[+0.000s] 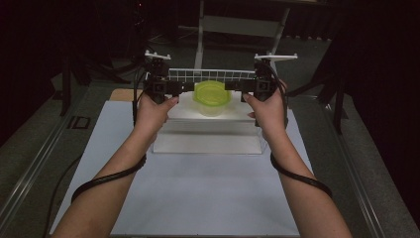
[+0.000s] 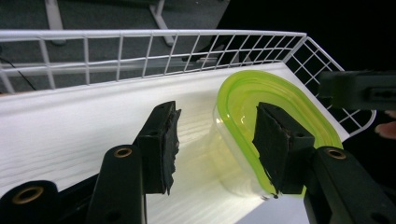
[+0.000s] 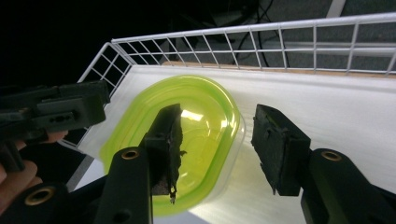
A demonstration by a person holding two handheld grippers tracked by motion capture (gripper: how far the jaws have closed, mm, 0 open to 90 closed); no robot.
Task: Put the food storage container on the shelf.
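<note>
Left forearm entering from the bottom of the high view, black cable looped round it, left hand (image 1: 151,111) wrapped about the left gripper (image 1: 184,87) at the left end of a white shelf (image 1: 188,113) raised on the pale tabletop (image 1: 198,198). Left gripper view: jaws wide apart, astride the near rim of a clear plastic container with a yellow-green rim (image 2: 275,112), one pad (image 2: 170,144) outside the wall over bare shelf, the other pad (image 2: 275,140) inside the rim; actual contact with the rim not discernible, no squeeze evident. Container centred on the shelf between the two grippers (image 1: 211,96), upright, open side up, just in front of a white wire-mesh rail (image 1: 213,74) running along the back edge and curving round the shelf ends. Right gripper view: jaws likewise wide apart, straddling the opposite rim, one pad (image 3: 169,140) inside over the yellow-green interior, the other pad (image 3: 275,140) outside over white shelf, container (image 3: 205,116) not clamped. Right gripper (image 1: 236,86) at the right end of the shelf, held by the right hand (image 1: 270,111), cable looped round the right forearm. Dark floor and a pale frame (image 1: 237,25) beyond the tabletop.
</note>
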